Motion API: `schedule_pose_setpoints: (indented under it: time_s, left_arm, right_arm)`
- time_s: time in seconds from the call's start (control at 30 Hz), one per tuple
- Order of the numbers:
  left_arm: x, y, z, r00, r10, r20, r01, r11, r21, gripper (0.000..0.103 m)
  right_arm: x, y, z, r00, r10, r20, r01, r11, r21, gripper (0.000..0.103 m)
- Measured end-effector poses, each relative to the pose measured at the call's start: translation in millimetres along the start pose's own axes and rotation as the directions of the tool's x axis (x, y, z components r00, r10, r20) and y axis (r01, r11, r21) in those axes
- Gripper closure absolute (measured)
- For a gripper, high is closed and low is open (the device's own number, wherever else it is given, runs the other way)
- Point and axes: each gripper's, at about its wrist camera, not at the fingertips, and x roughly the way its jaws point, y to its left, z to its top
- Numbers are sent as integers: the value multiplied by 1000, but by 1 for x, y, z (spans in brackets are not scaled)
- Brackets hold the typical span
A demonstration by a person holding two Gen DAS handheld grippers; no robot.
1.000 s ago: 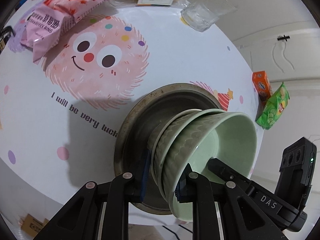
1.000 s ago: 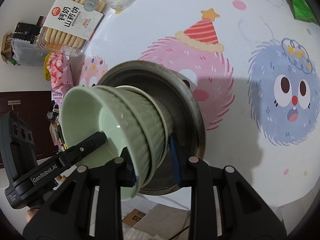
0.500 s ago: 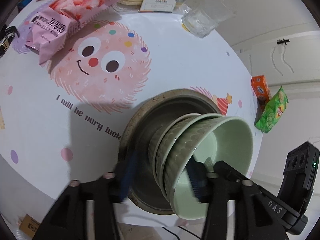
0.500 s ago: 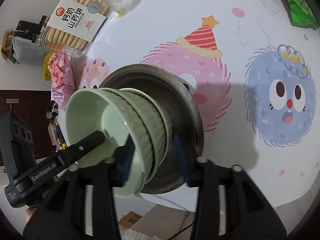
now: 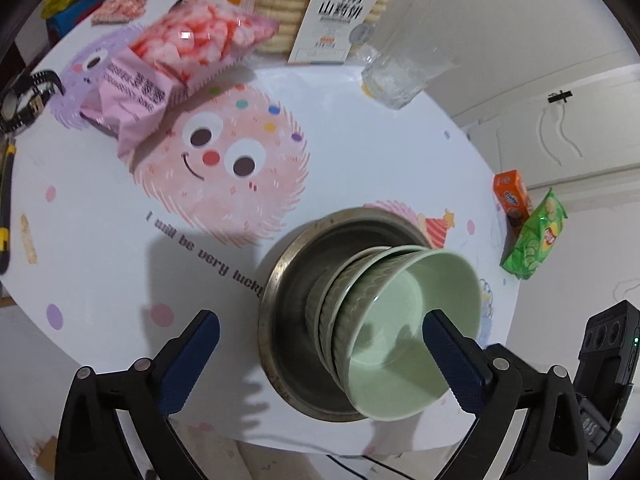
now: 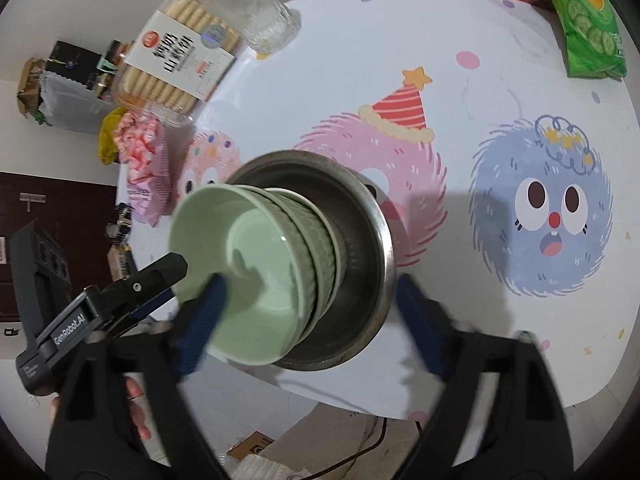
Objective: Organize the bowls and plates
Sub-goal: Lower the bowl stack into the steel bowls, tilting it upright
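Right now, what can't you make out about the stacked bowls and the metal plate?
- Bowl count: the top green bowl hides the ones nested under it, both views.
- Metal plate: its centre is covered by the stack.
- Right hand-held gripper: fingers motion-blurred in the right wrist view, so contact is unclear.

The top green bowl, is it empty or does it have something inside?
Empty. The top green bowl shows only its bare glazed inside in both views; it sits nested in other bowls on the metal plate.

Glossy glazed green bowls [image 5: 404, 332] w/ ribbed outsides, dull scuffed metal plate [image 5: 288, 292] (tarnished rim).
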Motion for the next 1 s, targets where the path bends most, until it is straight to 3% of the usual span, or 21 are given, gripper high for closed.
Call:
schedule_pose_setpoints:
  time_s: [0.3, 0.5, 0.6, 0.7, 0.87, 0.93, 1.0]
  left_arm:
    - [-26, 32, 12, 999, -6, 51, 4, 999, 39, 0]
    - [-7, 69, 19, 999, -35, -16, 36, 999, 20, 0]
    - [10, 71, 18, 996, -65, -58, 67, 997, 29, 0]
    - [27, 68, 17, 991, -92, -99, 96, 995, 41, 0]
    - [48, 59, 17, 990, -33, -137, 45, 995, 91, 2]
    - [53, 59, 20, 988, -39, -146, 52, 995, 86, 6]
    - [59, 58, 23, 984, -55, -169, 68, 995, 77, 25]
  right_arm:
    - [-36, -25, -12, 995, -38, 94, 39, 999, -14, 5]
    - [-14, -57, -24, 996, -68, 53, 66, 997, 34, 5]
    - [3, -70, -29, 1000, 18, 16, -19, 995, 103, 5]
    - [14, -71, -34, 999, 45, 7, -45, 991, 123, 5]
    - [32, -66, -40, 1000, 29, -13, -27, 992, 121, 5]
    - [39, -66, -40, 1000, 17, -17, -15, 992, 125, 5]
    - [46, -66, -37, 999, 17, -27, -14, 991, 132, 10]
